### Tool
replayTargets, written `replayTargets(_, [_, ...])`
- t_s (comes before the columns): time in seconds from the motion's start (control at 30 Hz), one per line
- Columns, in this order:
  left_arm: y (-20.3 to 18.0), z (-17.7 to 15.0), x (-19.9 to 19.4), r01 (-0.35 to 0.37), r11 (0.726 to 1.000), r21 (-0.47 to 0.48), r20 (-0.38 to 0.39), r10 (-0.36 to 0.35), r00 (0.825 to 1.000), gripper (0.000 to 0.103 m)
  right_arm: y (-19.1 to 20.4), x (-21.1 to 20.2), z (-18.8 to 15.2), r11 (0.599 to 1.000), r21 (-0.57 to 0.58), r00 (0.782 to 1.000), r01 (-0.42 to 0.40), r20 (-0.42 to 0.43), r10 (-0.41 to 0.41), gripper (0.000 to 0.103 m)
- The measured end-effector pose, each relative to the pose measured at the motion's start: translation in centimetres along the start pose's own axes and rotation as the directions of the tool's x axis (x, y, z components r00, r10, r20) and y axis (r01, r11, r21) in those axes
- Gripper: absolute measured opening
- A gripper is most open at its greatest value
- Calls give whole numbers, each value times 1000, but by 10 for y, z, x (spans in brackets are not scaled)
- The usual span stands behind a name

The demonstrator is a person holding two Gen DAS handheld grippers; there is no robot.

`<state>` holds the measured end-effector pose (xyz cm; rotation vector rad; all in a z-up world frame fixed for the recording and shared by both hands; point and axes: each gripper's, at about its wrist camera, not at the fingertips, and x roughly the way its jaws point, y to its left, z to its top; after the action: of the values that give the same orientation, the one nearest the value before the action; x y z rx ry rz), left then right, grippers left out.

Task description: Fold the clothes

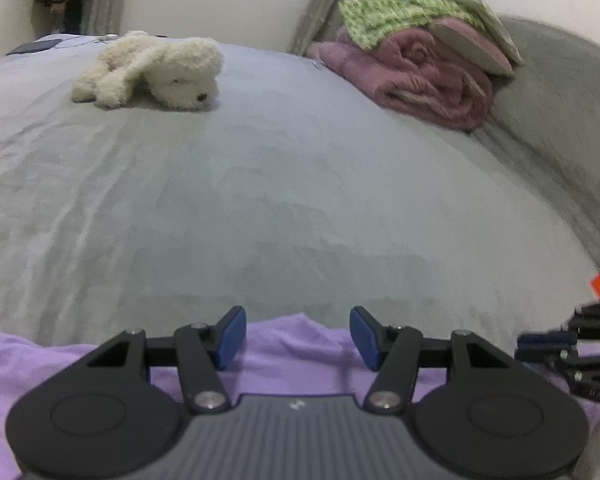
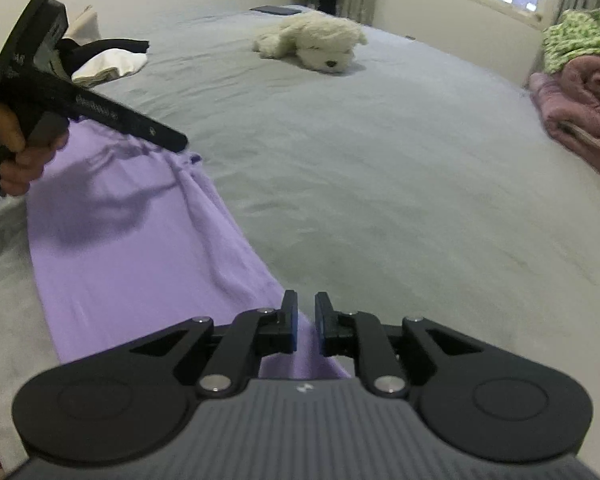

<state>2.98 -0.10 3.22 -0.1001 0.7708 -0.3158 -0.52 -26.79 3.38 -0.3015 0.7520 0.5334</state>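
1. A lilac soft-knit garment (image 2: pixel 140 248) lies stretched in a long strip along the near edge of the grey-sheeted bed (image 2: pixel 380 184).
2. The left claw (image 1: pixel 298 338) hangs over one end of the garment, pads spread wide apart with nothing between them.
3. The right claw (image 2: pixel 306 324) is at the other end, its jaws nearly together with a narrow gap; the cloth's edge seems to run between them, though a grip is unclear.
4. A white plush dog (image 1: pixel 152 70) lies farther up the bed.
5. A pink folded blanket (image 1: pixel 420 76) sits by the headboard.
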Motion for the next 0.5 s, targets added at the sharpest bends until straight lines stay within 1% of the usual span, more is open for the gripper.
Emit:
replayTargets(0.07, [-4, -3, 5, -50, 998, 50, -20, 51, 999, 59, 7, 6, 5, 1000, -25, 1000, -9, -9, 9, 14])
replayTargets(0.13, [-7, -3, 6, -99, 990, 101, -17, 102, 995, 59, 14, 10, 6, 998, -58, 1000, -4, -23, 3, 14])
replayTargets(0.17, [-8, -3, 4, -112, 988, 111, -15, 114, 993, 59, 15, 11, 5, 998, -67, 999, -1, -35, -1, 14])
replayTargets(0.27, [-4, 0, -3, -109, 989, 104, -11, 110, 994, 59, 13, 11, 6, 998, -58, 999, 18, -29, -20, 14])
replayTargets(0.37, [1, 2, -6, -109, 990, 90, -12, 111, 994, 59, 10, 9, 12, 999, -11, 999, 32, 15, -31, 15])
replayTargets(0.43, [5, 3, -6, -113, 991, 77, -20, 115, 993, 59, 11, 12, 18, 999, 31, 999, 7, 47, -8, 15])
replayTargets(0.5, [9, 3, -5, -125, 990, 62, -33, 127, 991, 59, 15, 19, 25, 998, 61, 998, -7, 55, 3, 15])
